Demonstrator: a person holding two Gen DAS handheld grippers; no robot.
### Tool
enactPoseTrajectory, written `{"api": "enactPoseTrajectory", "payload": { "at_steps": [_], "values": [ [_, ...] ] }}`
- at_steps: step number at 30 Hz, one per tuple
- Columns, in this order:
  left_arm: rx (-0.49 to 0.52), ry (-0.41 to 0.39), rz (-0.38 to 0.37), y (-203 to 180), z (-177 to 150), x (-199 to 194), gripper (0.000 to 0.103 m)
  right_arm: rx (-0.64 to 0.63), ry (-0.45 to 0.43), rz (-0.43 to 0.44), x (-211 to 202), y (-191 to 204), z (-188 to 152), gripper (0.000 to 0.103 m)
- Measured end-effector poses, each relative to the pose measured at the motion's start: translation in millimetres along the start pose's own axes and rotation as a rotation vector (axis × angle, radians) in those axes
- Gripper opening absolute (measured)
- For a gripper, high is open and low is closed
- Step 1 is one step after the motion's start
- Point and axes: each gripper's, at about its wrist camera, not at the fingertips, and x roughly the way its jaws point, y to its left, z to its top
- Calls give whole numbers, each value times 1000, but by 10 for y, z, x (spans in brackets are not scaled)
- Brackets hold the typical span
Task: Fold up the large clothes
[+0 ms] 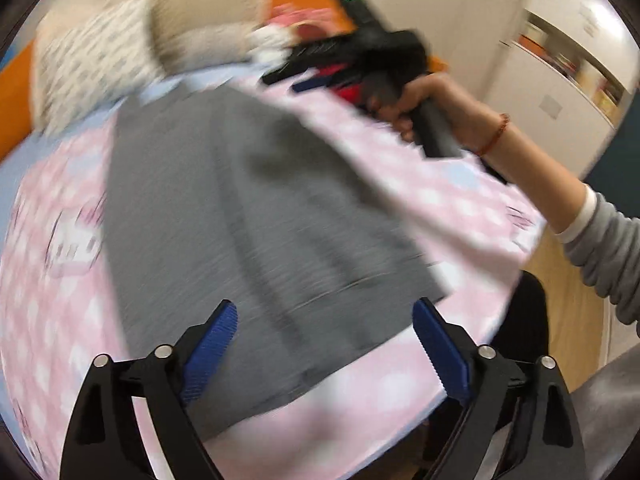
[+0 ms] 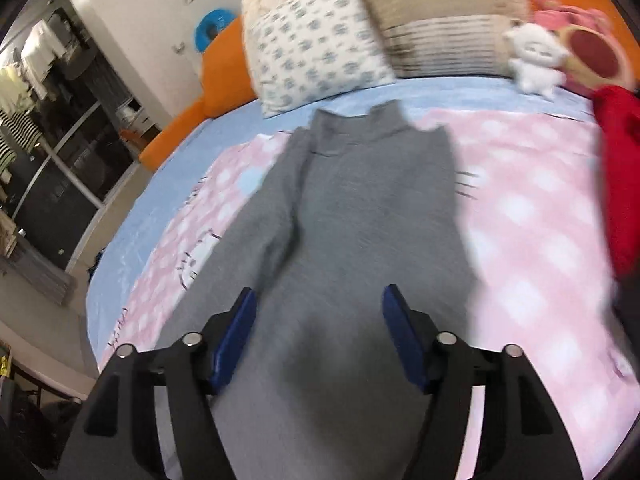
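On the pink patterned bedspread (image 2: 520,216) a grey knit high-necked sweater (image 2: 360,200) lies flat, apparently with one sleeve folded in. Above it, the left gripper (image 1: 324,320) hangs spread wide, empty; the right gripper (image 2: 318,304) gapes too, grasping nothing.

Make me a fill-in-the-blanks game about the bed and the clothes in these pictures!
1. The sweater spread flat on the bed is ____.
2. The blanket under the sweater is checked white and ____.
3. The left gripper holds nothing; it is ____.
4. The small plush toy near the pillows is ____.

Missing words: grey; pink; open; white
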Motion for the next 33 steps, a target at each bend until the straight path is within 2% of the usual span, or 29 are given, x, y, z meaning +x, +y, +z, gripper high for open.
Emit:
{"api": "enactPoseTrajectory", "payload": {
  "at_steps": [3,6,8,11,16,19,21,22,26,28,33],
  "values": [
    [150,22,8,-599,191,222,91,20,-11,-34,-342,-216,-231,66],
    [308,136,-9,-1176,183,663,91,54,-19,-44,-551,-377,-403,66],
    [365,214,10,-1414,104,926,91,64,-28,-51,-655,-446,-501,66],
    [386,294,53,-1516,58,1242,87,64,-34,-49,-762,-504,-598,66],
    [323,365,105,-1290,-6,1564,86,51,-41,-18,-830,-466,-713,68],
    [282,356,54,-1170,-14,1570,83,30,-26,-16,-780,-437,-711,68],
    [267,338,65,-1109,0,1521,64,26,-19,-14,-739,-432,-701,68],
    [243,332,51,-1040,18,1497,61,28,-16,-12,-713,-434,-684,68],
    [102,304,-54,-802,98,1411,25,68,-20,9,-574,-478,-534,68],
    [47,281,-99,-689,97,1376,18,102,-29,2,-467,-532,-389,69],
    [-110,182,-203,-452,22,1243,16,254,-55,-18,-126,-791,112,69]
  ]
}}
